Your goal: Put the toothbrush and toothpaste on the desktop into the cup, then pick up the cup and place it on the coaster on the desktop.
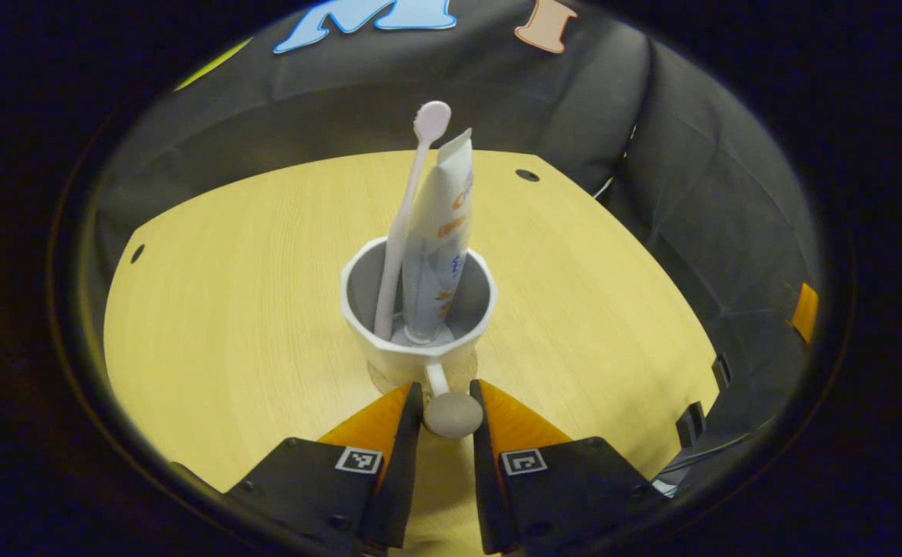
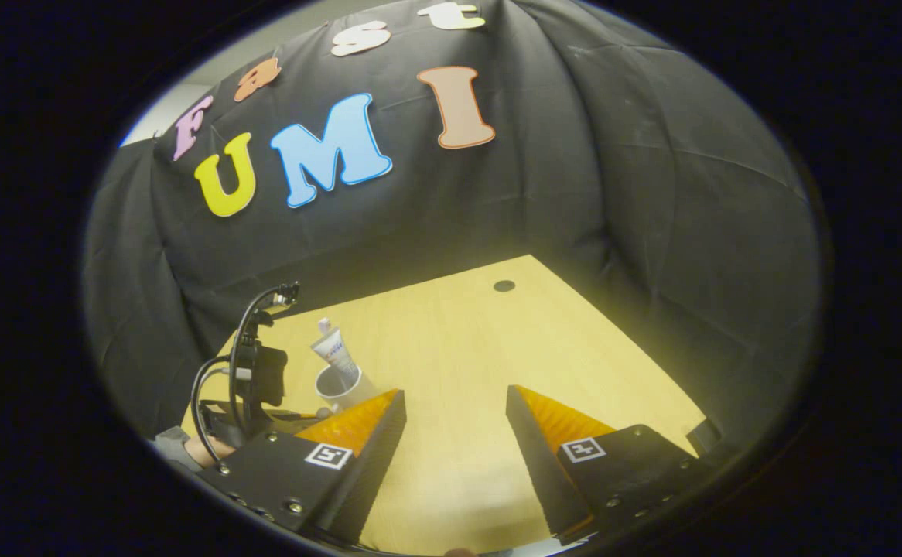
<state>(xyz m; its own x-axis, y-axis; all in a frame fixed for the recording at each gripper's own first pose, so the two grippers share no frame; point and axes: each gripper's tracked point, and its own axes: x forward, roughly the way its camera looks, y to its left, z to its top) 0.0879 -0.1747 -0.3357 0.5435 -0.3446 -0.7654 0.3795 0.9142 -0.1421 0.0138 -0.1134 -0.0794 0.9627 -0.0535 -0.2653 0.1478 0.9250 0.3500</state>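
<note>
Here left gripper [image 1: 451,414] fingers flank the cup [image 1: 418,309] handle.

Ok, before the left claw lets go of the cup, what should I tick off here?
1. Toothbrush in the cup: ok, standing head up.
2. Toothpaste in the cup: ok, leaning beside the brush.
3. Cup upright: ok.
4. Cup on the coaster: ok, its edge peeks out under the base; whether it is centred, cannot tell.
5. Left claw on the handle: ok, both fingers press the knob end.
6. Right claw out of the way: ok, open and empty, apart from the cup.
</note>
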